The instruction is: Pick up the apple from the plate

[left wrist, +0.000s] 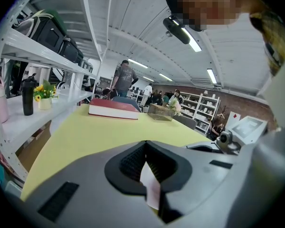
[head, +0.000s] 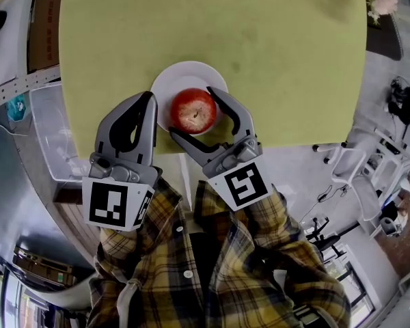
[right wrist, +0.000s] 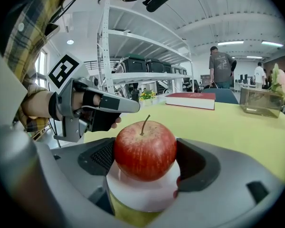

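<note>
Red apple (right wrist: 145, 148) on white plate (head: 174, 77) | right gripper (head: 195, 113) jaws clamp its sides, apparently for lifting | left gripper (head: 147, 101) jaws together, parked aside.

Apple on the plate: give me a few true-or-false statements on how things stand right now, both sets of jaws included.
1. The apple stands between the jaws of the right gripper. True.
2. The jaws of the left gripper are spread wide. False: they are together and hold nothing.
3. The apple is on a white plate. True.
4. The apple is green. False: it is red, with its stem pointing up.
5. The plate sits at the far edge of the table. False: it is at the near edge, close to the person.
6. A red book lies farther back on the table. True.
</note>
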`<action>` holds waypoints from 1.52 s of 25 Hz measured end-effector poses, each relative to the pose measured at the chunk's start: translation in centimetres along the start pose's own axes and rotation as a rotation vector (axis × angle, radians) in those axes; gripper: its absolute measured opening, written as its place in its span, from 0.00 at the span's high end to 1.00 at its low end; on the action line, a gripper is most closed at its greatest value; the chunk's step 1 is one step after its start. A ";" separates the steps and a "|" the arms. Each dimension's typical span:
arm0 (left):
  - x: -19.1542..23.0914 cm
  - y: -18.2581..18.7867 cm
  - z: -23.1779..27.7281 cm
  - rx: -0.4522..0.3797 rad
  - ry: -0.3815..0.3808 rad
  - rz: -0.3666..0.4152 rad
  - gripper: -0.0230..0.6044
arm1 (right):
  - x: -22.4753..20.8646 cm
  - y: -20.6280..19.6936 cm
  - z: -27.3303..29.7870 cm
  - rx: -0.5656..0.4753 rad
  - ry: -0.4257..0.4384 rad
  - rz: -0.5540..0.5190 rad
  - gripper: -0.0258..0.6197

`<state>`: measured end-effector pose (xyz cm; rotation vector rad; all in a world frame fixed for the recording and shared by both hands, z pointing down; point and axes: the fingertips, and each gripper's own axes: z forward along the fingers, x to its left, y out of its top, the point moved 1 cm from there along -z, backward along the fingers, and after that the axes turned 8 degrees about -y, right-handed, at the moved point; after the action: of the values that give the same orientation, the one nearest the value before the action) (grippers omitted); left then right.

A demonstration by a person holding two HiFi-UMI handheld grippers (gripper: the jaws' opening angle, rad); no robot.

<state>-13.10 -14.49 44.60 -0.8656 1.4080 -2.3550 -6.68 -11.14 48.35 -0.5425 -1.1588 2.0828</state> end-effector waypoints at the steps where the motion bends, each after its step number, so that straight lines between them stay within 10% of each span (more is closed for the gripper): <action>1: 0.0 0.2 -0.1 -0.003 0.000 0.002 0.95 | 0.0 0.1 -0.1 -0.002 0.000 0.007 0.37; 38: -6.1 16.5 -5.5 -0.139 -0.193 0.071 0.95 | 1.8 15.9 -10.0 -0.153 0.032 0.005 0.37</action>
<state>-12.88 -15.67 26.23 -1.0309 1.5092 -2.0792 -7.24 -10.02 29.47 -0.6482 -1.3061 1.9930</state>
